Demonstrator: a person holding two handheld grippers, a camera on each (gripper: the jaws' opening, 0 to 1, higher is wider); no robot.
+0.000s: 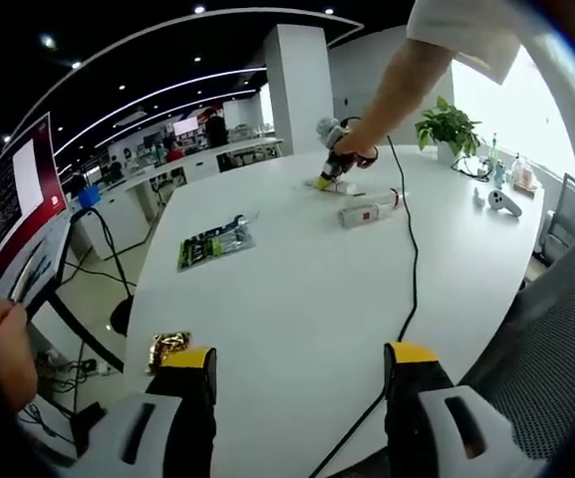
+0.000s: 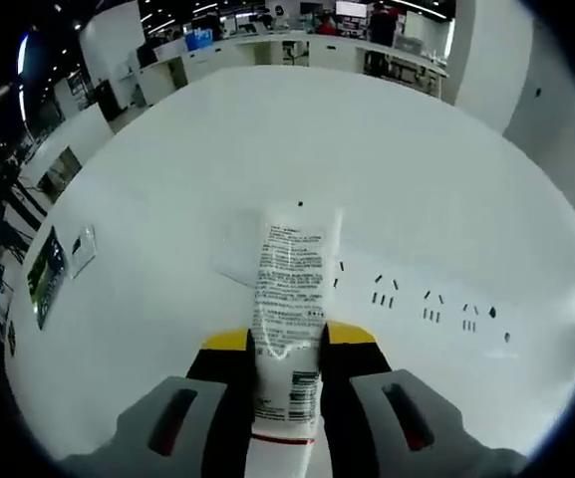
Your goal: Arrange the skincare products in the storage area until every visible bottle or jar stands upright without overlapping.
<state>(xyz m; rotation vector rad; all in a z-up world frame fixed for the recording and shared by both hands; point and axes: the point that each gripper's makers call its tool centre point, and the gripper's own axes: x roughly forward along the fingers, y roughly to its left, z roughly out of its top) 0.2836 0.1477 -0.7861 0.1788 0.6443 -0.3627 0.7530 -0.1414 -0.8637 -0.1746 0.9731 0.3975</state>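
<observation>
Currently, right claw (image 2: 288, 351) is clenched on a white tube (image 2: 289, 324), printed text facing the camera, tube running lengthwise between the 2 yellow-tipped jaws and sticking out ahead over the white tabletop (image 2: 167, 179). Whether the tube's far end touches the surface: can't tell. A white power strip (image 2: 407, 294) lies flat on the tabletop just beyond and to the right of the tube in right gripper view. A green packet (image 2: 45, 267) sits near the tabletop's left edge in that view.

Left claw (image 1: 301, 360) is released, jaws spread wide w/ nothing between them, over the near part of the tabletop (image 1: 297, 279). From left gripper view the right claw (image 1: 333, 171) shows at the far side, a bare arm above it, working beside the power strip (image 1: 370, 210). A black cable (image 1: 410, 269) runs across the tabletop toward the near edge. Green packet (image 1: 216, 242) lies mid-left; a gold-wrapped item (image 1: 165, 349) sits just beside the left jaw. A potted plant (image 1: 449, 127) and a white controller (image 1: 504, 202) stand at the far right. Monitor (image 1: 18, 204) at left, a hand (image 1: 8, 354) below it.
</observation>
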